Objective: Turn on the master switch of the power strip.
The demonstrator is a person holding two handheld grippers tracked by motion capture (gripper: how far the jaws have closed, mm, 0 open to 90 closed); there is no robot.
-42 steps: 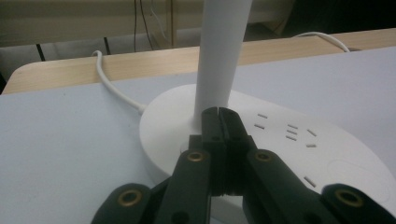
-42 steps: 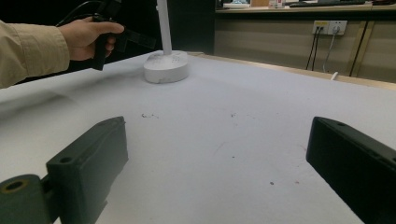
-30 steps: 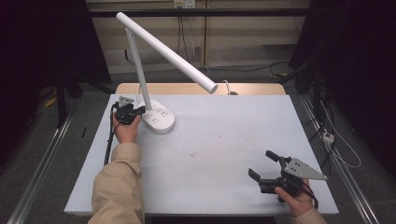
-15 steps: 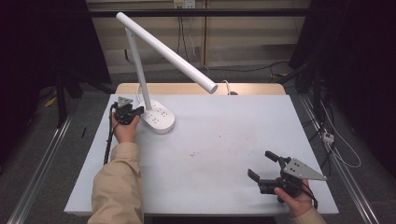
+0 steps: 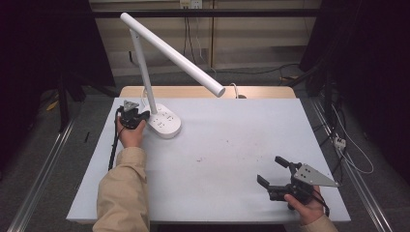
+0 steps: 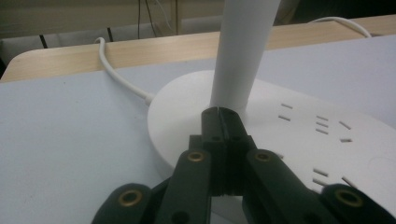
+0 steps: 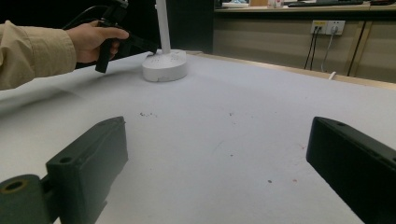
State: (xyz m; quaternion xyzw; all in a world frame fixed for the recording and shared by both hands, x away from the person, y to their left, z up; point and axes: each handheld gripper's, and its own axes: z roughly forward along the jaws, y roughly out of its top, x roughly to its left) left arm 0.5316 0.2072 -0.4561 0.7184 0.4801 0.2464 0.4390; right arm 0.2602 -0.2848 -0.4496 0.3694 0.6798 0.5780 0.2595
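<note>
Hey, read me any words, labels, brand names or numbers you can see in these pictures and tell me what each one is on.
No text can be read anywhere.
Lamp base: small slot-like marks, not letters or numbers.
Wall sockets behind the table: a small yellow sticker, too small and blurred to read.
Left gripper, right gripper, table: no lettering visible.

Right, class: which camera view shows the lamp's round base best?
The left gripper view: the lamp base is close, its slots sharp, with the shut left hand-held gripper over it. The high view shows the base small; the right gripper view shows it far off.
</note>
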